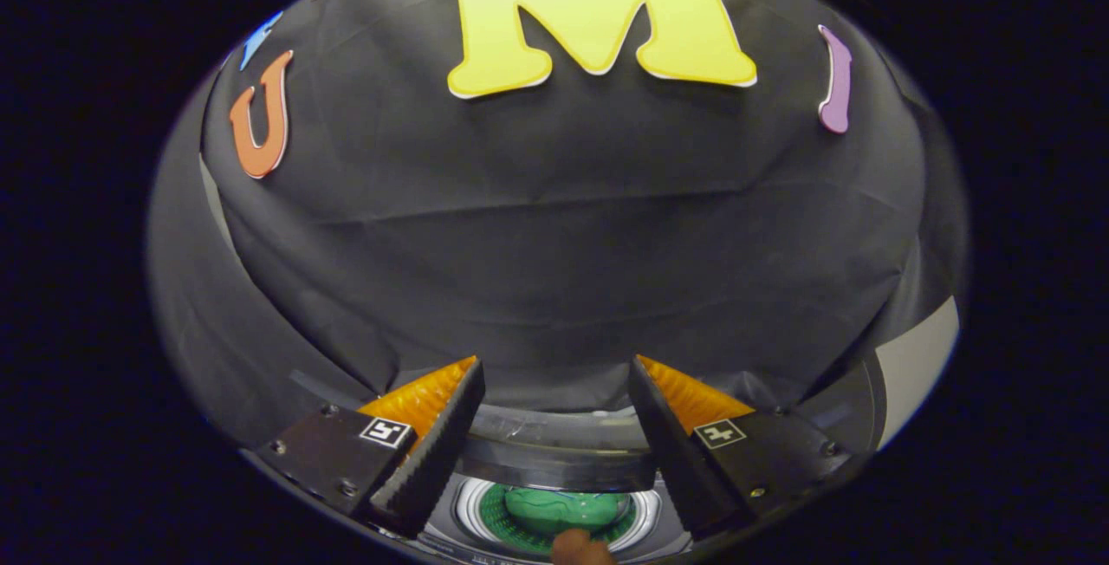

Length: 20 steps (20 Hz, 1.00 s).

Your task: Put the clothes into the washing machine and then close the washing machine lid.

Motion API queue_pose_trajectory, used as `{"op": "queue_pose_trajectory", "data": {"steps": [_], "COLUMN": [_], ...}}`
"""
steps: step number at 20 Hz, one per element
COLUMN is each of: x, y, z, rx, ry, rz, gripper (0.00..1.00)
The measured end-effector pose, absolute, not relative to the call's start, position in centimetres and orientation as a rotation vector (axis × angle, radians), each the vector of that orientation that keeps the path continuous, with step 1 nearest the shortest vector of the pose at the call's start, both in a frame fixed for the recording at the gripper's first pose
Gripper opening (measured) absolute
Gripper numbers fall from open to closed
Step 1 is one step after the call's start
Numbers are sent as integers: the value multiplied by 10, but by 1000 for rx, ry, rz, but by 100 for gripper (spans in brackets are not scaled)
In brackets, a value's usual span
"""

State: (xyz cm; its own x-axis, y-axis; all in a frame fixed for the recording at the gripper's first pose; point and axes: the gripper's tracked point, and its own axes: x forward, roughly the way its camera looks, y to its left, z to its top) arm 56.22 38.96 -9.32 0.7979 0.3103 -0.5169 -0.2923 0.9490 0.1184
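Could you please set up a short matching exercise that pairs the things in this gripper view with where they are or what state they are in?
Things:
1. gripper
2. green cloth
3. washing machine
4. fingertip

Place or state:
A. lies inside the drum
B. open, holding nothing
C. at the near edge of the drum opening
D. below the fingers, lid not closed over the drum

Pairs: 1-B, 2-A, 3-D, 4-C
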Motion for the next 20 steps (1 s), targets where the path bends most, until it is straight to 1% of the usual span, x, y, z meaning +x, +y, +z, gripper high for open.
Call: {"op": "queue_pose_trajectory", "data": {"steps": [6,12,20], "x": [551,538,486], "y": [388,385,378], "z": [-88,-86,-101], "rx": [30,34,35], "ry": [416,375,325], "rz": [326,331,352], "gripper": [100,100,100]}}
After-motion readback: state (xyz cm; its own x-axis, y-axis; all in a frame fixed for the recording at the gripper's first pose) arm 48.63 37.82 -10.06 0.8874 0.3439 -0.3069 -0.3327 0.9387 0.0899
